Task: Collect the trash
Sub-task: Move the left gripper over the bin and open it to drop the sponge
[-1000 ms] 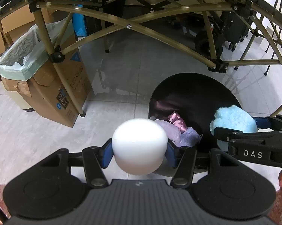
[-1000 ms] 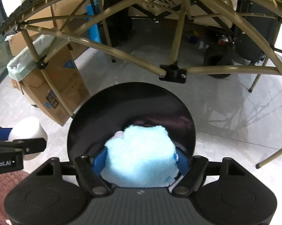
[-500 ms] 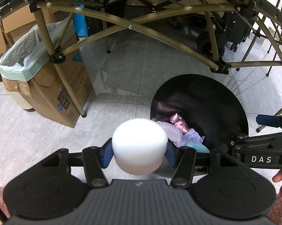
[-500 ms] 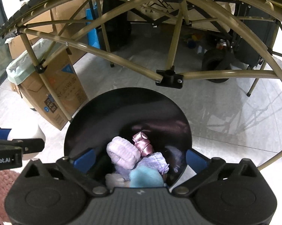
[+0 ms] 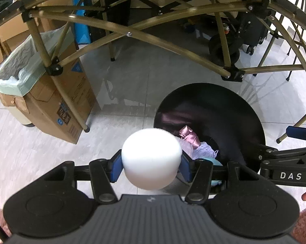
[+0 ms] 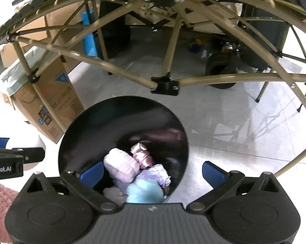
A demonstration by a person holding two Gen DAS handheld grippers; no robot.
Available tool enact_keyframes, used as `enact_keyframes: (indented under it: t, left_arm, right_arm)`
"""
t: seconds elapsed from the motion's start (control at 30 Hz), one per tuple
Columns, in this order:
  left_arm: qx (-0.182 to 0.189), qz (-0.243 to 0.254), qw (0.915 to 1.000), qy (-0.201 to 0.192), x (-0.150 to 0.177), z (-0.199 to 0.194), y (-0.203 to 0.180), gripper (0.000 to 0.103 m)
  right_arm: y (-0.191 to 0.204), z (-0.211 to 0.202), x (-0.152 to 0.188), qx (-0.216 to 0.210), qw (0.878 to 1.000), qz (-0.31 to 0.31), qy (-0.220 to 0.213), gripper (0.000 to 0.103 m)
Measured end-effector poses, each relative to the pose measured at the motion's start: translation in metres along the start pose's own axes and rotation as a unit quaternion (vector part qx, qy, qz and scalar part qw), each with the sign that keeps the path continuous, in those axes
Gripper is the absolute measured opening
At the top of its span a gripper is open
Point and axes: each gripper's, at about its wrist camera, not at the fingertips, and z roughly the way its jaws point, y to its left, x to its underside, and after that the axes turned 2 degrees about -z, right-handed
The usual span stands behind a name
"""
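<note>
We see a pale tiled floor (image 5: 144, 85) carrying everything here. At the centre right of the left wrist view a black round bin (image 5: 244, 109) stands on it, open at the top; in the right wrist view it sits low and central. At the left of the frame a cardboard box (image 5: 57, 105) lined with a pale green bag (image 5: 16, 69) rests on the tiles. The tan tube legs of a folding frame (image 5: 79, 109) stand on the floor beside the box. A reddish rug (image 6: 0, 195) shows at the lower left corner of the right wrist view.
</note>
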Motion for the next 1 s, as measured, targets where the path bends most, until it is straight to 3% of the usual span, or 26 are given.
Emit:
enact_keyframes:
  t: [0.43,1.0]
  left_arm:
    - [0.013,0.025,0.9996,-0.004,-0.012,0.01,-0.028,0.057]
    - [0.044,0.057,0.9974,-0.006,-0.03,0.032,-0.069,0.057]
  right_arm:
    - [-0.03,-0.017,-0.005,0.067,0.997,0.025,-0.009,0.103]
    - [-0.065,-0.032,-0.011,0.114,0.991,0.064,-0.02,0.103]
